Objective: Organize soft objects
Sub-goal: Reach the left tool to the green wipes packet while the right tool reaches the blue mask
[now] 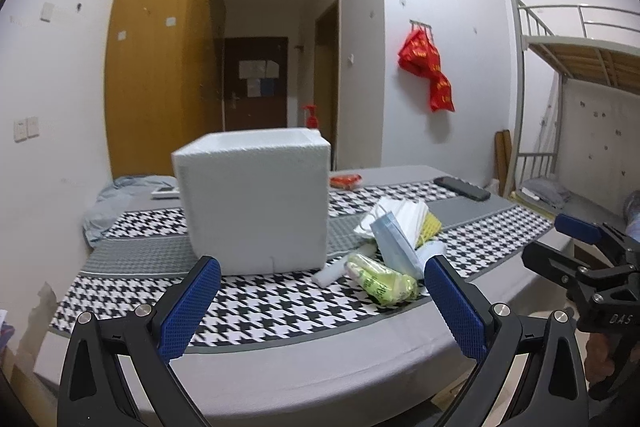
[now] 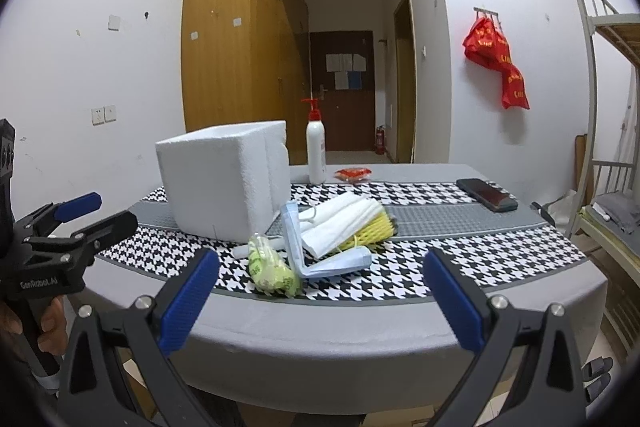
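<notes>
Centrally, a small heap of soft objects lies on a table draped in a grey and black-and-white houndstooth cloth point(image 2: 400, 279); the heap holds a light blue face mask point(image 2: 320, 259) folded open, a stack of white foam sheets point(image 2: 344, 223), a yellow foam net point(image 2: 376, 231), and a crumpled green and white plastic bag point(image 2: 272, 267) nearest the table's front edge; these pieces touch or overlap one another. Just beside the heap, to its left, stands a white foam box point(image 2: 220, 183), upright, its open top facing up. Behind the box are a white pump bottle point(image 2: 316, 151) with a red top and a red packet point(image 2: 354, 174); a dark phone point(image 2: 486, 194) lies well apart at the right. Both grippers hover off the table's near edge, short of the heap; the left gripper point(image 1: 320, 287) is spread wide and holds nothing; the right gripper point(image 2: 320, 287) is likewise spread wide with nothing between its blue pads point(image 2: 188, 299). On the far wall hangs a red bag point(image 2: 496, 63).
</notes>
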A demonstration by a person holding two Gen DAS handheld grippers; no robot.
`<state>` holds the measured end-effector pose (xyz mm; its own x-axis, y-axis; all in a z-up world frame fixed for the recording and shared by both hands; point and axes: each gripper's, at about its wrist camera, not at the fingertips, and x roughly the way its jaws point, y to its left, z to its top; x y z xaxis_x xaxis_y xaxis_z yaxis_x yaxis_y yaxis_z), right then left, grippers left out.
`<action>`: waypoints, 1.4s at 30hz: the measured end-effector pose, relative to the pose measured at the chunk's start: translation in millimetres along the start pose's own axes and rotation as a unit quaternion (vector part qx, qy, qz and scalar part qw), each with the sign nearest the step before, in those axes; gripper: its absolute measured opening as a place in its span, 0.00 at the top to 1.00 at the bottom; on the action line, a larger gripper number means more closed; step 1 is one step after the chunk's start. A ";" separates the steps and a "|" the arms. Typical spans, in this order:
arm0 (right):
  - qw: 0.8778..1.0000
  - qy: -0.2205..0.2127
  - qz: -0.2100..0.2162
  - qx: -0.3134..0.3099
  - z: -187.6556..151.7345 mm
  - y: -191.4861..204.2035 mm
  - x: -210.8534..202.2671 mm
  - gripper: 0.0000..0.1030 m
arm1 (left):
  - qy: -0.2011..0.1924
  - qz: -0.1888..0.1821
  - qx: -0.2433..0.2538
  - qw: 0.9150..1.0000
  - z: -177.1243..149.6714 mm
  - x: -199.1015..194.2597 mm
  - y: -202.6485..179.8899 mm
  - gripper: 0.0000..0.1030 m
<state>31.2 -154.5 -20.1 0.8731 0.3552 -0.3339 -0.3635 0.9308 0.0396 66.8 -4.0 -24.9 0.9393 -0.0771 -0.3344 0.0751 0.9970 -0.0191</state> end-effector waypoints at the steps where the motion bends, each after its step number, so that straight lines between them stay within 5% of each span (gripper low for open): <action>1: 1.000 0.003 0.000 0.001 -0.3 -0.9 2.6 0.00 | 0.006 -0.004 0.002 1.000 -1.1 5.0 -2.1 0.01; 23: 0.998 0.067 -0.006 0.016 -9.9 -37.7 68.4 0.00 | 0.112 -0.081 0.007 0.990 -14.7 86.7 -27.5 0.01; 33: 0.996 0.088 -0.007 0.027 -17.2 -50.8 89.9 0.00 | 0.166 -0.115 -0.006 0.979 -20.0 115.1 -33.7 0.14; 42: 0.995 0.096 -0.003 0.034 -21.0 -62.2 98.1 0.00 | 0.199 -0.102 -0.002 0.975 -23.4 136.3 -33.9 0.34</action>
<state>132.6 -179.3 -75.1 0.7953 0.3318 -0.5074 -0.3293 0.9391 0.0979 184.4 -48.1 -91.8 0.7004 -0.2647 -0.6628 0.2438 0.9616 -0.1263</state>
